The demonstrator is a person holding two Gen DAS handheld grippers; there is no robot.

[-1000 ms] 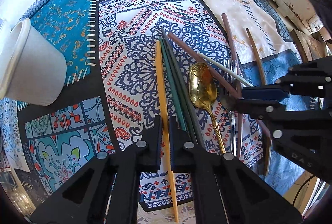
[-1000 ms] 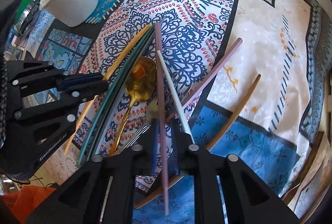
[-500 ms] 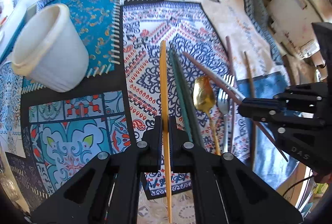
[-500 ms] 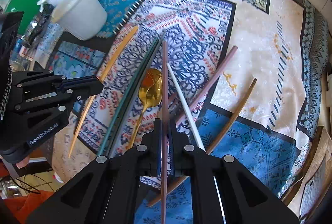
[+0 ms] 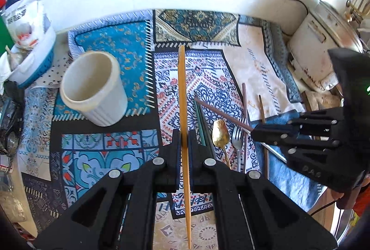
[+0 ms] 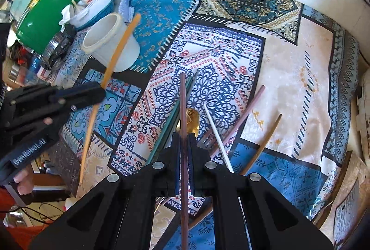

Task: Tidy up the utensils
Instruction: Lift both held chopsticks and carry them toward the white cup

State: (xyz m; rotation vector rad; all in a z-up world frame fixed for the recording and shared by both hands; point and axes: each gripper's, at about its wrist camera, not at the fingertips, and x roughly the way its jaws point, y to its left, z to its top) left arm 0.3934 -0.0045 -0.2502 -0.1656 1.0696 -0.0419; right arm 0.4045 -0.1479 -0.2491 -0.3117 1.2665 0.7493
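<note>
A: Which tool is closer to the white cup (image 5: 92,90)?

B: The left tool (image 5: 182,145). Its jaws are pinched on the yellow chopstick (image 5: 182,97), which runs straight out ahead along the fingers, clear of the patterned cloth (image 5: 208,78). The cup stands forward and to the left of the stick's far tip, toward the back left corner of the tabletop, mouth up and leaning a little in this fisheye view.

A: So the stick isn't aimed at the cup?

B: Not yet, I'd say. Its long axis points at the back edge of the tabletop, past the cup's right side. From the right wrist view the yellow chopstick (image 6: 115,57) crosses in front of the white cup (image 6: 108,41), but whether the tip is over the mouth I cannot tell.

A: And the right tool?

B: The right tool (image 6: 183,145) is clamped on the mauve chopstick (image 6: 182,115), also lying lengthwise between the fingers. It sits nearer the front right, well apart from the cup.

A: What's left on the cloth?

B: Green chopsticks (image 5: 200,120), a gold spoon (image 5: 220,134), a fork (image 5: 237,136), a white chopstick (image 6: 216,132) and two brownish sticks, all lying roughly front to back
</note>
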